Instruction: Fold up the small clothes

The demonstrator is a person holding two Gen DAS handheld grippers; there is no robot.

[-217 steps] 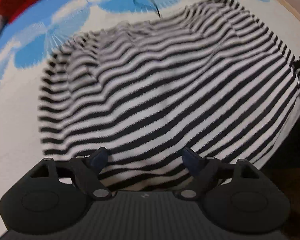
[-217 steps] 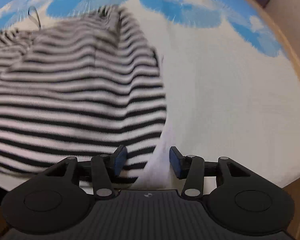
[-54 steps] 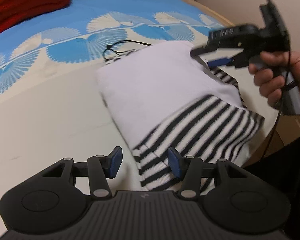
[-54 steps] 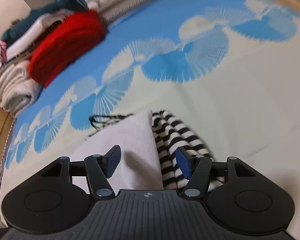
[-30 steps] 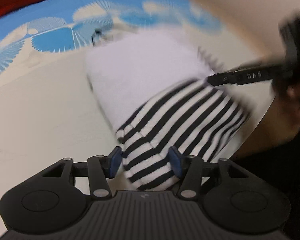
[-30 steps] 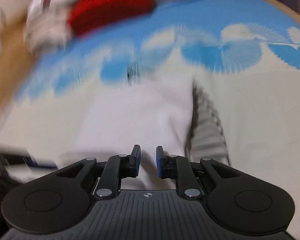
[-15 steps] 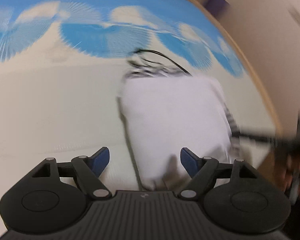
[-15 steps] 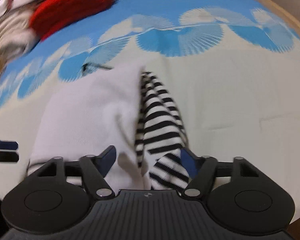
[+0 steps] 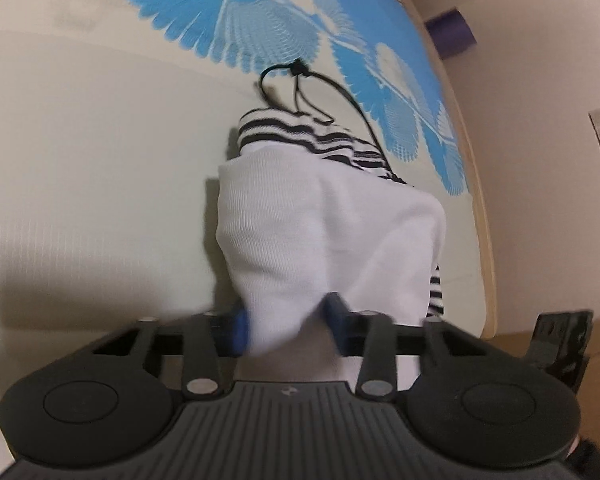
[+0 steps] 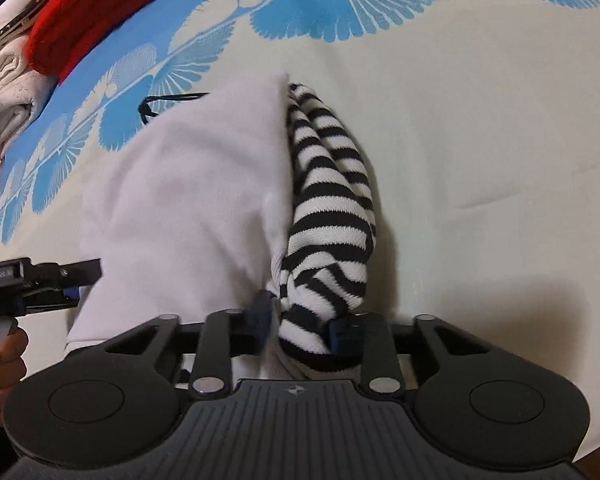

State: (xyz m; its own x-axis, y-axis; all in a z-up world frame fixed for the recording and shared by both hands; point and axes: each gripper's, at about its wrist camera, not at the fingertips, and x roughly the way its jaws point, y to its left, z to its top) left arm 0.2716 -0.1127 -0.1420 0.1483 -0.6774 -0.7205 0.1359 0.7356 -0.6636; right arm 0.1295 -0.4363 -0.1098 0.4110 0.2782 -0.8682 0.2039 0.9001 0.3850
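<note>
Striped garment (image 10: pixel 328 184), soft, light and floppy, lies folded on the bedspread (image 10: pixel 480 128). Left gripper (image 9: pixel 286 322) pinches its white near corner; right gripper (image 10: pixel 300 320) half-closed on the striped roll. Beyond the jaws trails a black cord (image 9: pixel 300 80).

A home, likely a bedroom. A cream bedsheet (image 10: pixel 480 128) with blue fan prints covers a wide surface. Folded clothes, a red sweater (image 10: pixel 96 12) among them, are stacked at its edge.
</note>
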